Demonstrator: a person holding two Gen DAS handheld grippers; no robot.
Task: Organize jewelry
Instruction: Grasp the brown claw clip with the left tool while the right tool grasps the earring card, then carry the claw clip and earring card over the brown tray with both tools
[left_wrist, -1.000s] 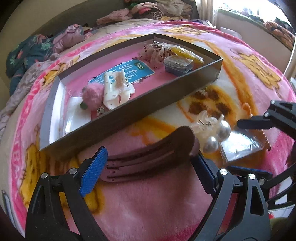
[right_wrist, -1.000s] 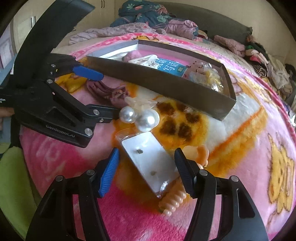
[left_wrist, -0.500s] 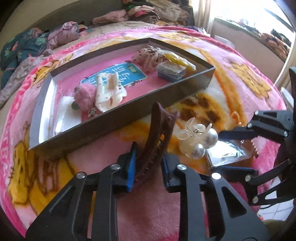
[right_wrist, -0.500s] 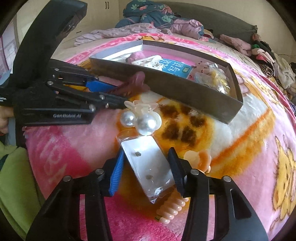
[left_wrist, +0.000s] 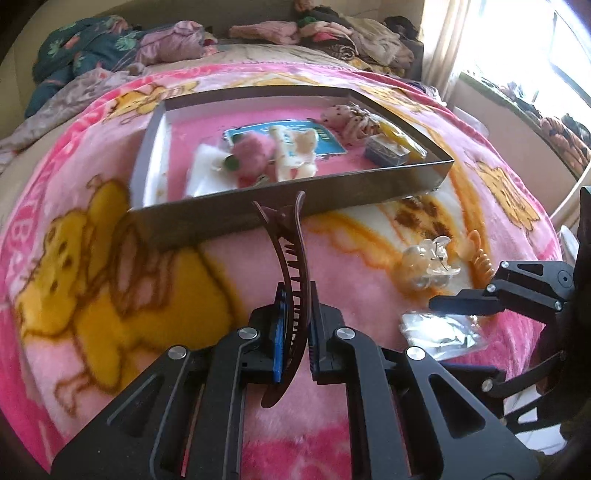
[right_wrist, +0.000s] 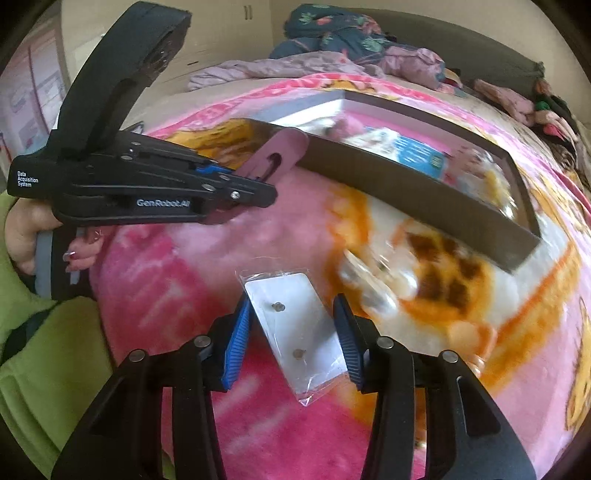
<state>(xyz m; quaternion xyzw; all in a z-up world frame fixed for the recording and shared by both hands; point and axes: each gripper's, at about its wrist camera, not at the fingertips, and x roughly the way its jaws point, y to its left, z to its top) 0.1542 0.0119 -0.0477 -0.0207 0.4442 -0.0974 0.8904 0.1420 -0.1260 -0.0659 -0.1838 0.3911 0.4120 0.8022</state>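
the long, curved, dark maroon plastic hair clip (left_wrist: 291, 284) stands on edge in the left gripper (left_wrist: 295, 325), pinched near its lower end between the 2 blue-padded fingers (left_wrist: 277, 332), so that its long axis runs straight forward and upward from the jaws toward the shallow dark grey cardboard tray (left_wrist: 332, 195) on the pink cartoon-print blanket (left_wrist: 92, 258). the clip's open tip reaches about to the near wall of that tray; from the right wrist view the tip (right_wrist: 280, 153) shows just beside the tray's corner (right_wrist: 266, 129), though whether it touches the wall i cannot tell. the tray lies dead ahead of the clip, so i judge that the coming move is a lift over the near wall, then a release inside, where a white claw clip (left_wrist: 295, 151) and a pink pompom (left_wrist: 251, 151) already lie.

the right gripper (right_wrist: 291, 332) is held apart from this, off to the side with its jaws narrowed around a clear plastic bag with a white earring card (right_wrist: 295, 328), a pad at either edge; whether they truly press it i cannot tell. just beyond it a translucent pearl hair claw (left_wrist: 428, 266) and a peach spiral clip (left_wrist: 480, 254) lie loose on the blanket, nearer the right gripper than the left.
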